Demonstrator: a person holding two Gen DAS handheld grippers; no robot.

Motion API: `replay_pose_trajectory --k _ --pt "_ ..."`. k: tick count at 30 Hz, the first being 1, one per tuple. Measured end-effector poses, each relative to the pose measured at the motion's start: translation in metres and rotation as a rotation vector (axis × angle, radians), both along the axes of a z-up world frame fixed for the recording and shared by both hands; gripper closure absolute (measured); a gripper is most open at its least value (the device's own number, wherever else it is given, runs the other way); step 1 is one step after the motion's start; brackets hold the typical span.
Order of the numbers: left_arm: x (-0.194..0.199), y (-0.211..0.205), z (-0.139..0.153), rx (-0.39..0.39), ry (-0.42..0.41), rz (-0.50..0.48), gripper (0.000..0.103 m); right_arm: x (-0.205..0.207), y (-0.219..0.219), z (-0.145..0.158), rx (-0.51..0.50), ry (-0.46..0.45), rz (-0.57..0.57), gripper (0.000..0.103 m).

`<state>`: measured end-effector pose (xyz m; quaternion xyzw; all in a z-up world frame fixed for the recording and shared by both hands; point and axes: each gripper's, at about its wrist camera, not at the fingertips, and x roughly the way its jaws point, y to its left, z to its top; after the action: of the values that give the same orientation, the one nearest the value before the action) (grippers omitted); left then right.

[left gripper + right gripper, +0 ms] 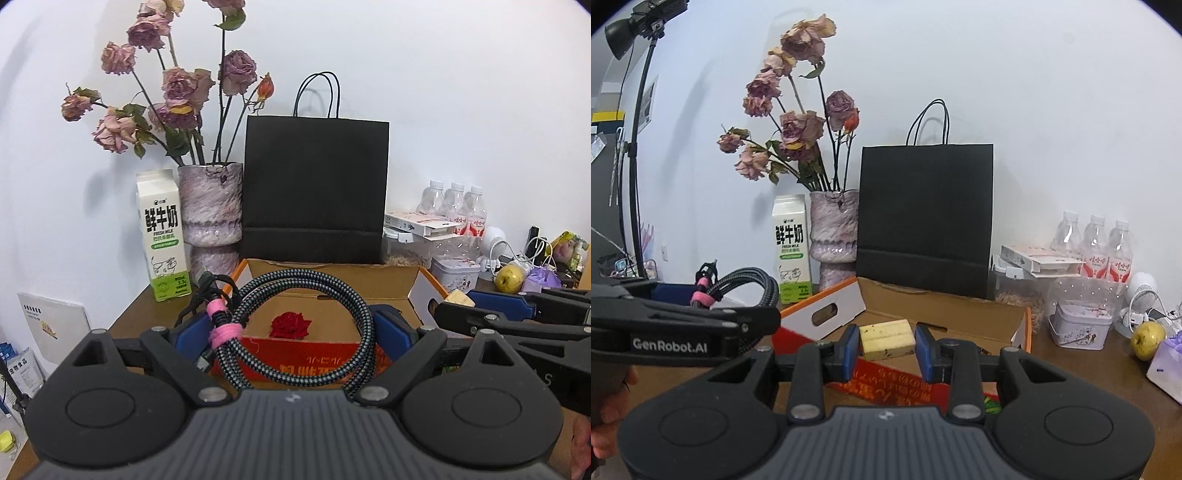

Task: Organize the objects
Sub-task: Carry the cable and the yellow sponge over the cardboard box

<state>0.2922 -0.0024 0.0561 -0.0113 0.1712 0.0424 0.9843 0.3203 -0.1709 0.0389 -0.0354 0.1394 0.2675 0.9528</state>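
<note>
Black paper is the biggest thing we face: a bag (316,188) standing upright at the back edge of the brown table (1082,365), against the white wall. Just in front of it lies an open cardboard box (332,284) with orange-edged flaps, a red rose (290,325) printed on its near wall. At the bag's left side stands a mottled pink vase (210,210) of wilted roses, and a milk carton (162,236) stands just left of the vase, near the table's back left corner.

Right of the bag, along the back edge, we see three water bottles (1095,243), a flat white carton (1039,260) resting on a clear container, a small tin (1080,325) and a yellow-green apple (1147,339) near the right edge.

We hold our left gripper (291,328) above the near side of the box, its blue pads clamped on a coiled braided cable (306,295) bound with a pink tie (221,328); the coil stands up between the pads. Our right gripper (886,341) sits just beside it on the right, also above the box, its pads squeezed on a pale yellow block (885,338) with dark specks, held level.
</note>
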Motion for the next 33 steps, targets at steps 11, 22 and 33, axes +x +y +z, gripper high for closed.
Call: replay_pose_trajectory --k 11,22,33 --pt "0.043 -0.003 0.007 0.002 -0.023 -0.008 0.01 0.037 -0.002 0.004 0.014 -0.009 -0.013 0.072" --pt "0.088 0.004 0.008 0.011 -0.028 -0.038 0.01 0.075 0.006 0.005 0.017 0.004 -0.029 0.072" --pt "0.129 0.015 -0.002 0.0 -0.014 -0.061 0.01 0.109 0.022 -0.003 0.001 0.035 -0.069 0.072"
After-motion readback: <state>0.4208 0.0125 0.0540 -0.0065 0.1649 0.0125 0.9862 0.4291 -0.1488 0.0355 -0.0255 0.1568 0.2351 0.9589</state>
